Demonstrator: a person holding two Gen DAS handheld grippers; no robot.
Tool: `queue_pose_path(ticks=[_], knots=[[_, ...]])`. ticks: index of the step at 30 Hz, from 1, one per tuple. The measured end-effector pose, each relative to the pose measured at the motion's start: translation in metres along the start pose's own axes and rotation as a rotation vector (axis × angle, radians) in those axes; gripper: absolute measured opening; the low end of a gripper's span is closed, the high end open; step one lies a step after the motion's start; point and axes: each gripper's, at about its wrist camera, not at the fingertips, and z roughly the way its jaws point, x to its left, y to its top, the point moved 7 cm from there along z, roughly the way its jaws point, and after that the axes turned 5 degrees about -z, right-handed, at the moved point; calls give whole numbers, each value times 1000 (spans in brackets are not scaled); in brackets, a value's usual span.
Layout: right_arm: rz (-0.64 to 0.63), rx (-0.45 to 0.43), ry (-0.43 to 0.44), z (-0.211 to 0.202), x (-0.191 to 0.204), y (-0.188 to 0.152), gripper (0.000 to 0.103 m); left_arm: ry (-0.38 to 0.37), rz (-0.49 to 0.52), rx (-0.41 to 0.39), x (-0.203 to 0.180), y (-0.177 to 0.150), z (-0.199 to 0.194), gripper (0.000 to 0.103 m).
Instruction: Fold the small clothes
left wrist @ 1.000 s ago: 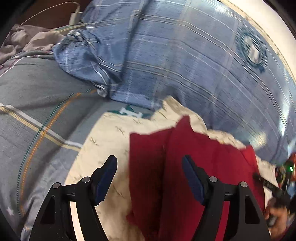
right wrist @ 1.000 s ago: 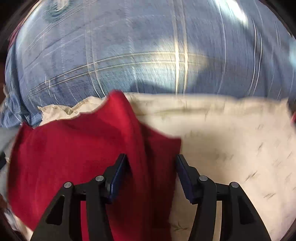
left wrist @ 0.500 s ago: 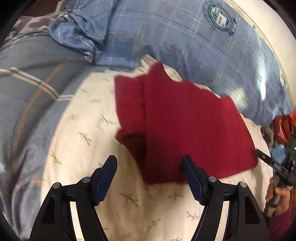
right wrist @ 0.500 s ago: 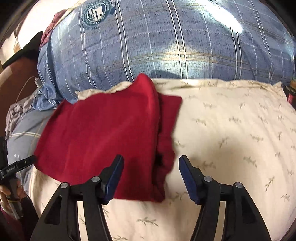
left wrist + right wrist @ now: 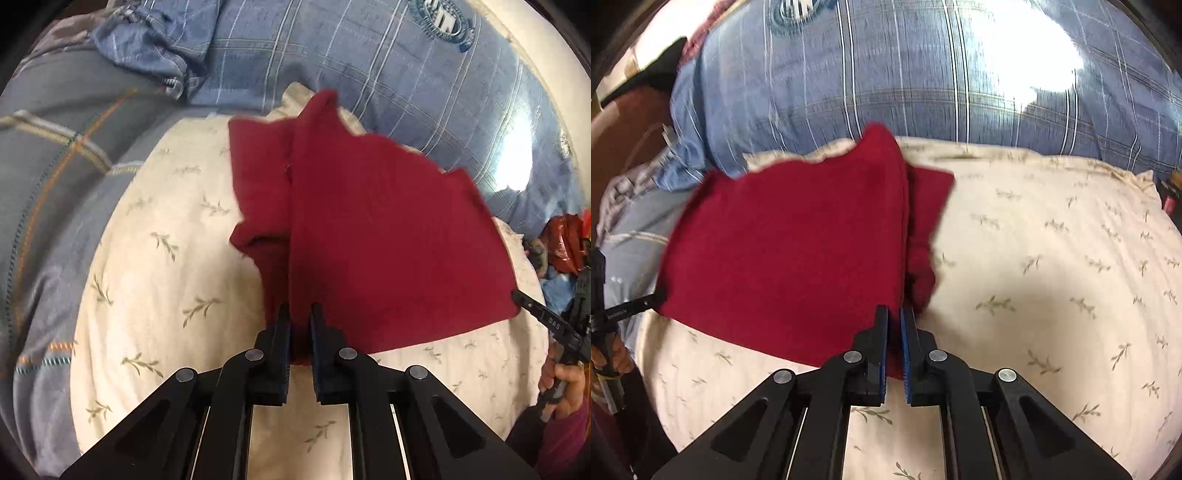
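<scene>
Both grippers pinch the near corners of a red cloth (image 5: 388, 240), whose pinched hem hides between the pads.

Left gripper (image 5: 300, 314) and right gripper (image 5: 894, 314) clamp it at 6 o'clock; it lies folded, edges blurred, on the cream leaf-print pillow (image 5: 1052, 277).

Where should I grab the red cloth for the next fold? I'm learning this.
Take the red cloth at its near hem, coming from the near side, low along the cream pillow. That edge lies flat and layered, and both the left gripper and right gripper already pinch it there.
</scene>
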Motion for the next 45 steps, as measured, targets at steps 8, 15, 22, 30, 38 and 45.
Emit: queue_pose_path(ticks=[8, 15, 22, 30, 38, 45], knots=[[-24, -128, 109, -37, 55, 54, 50, 58, -19, -93, -11, 19, -29, 42], [-104, -69, 361, 35, 179, 129, 56, 79, -54, -126, -26, 44, -9, 49], [-120, 86, 412, 124, 270, 175, 68, 140, -61, -158, -5, 42, 8, 51], [-192, 93, 311, 164, 293, 182, 6, 81, -80, -137, 2, 49, 6, 54], [-182, 121, 358, 195, 299, 165, 19, 98, -92, -135, 10, 54, 13, 58], [-138, -44, 288, 130, 214, 168, 41, 109, -87, -157, 6, 54, 10, 58]])
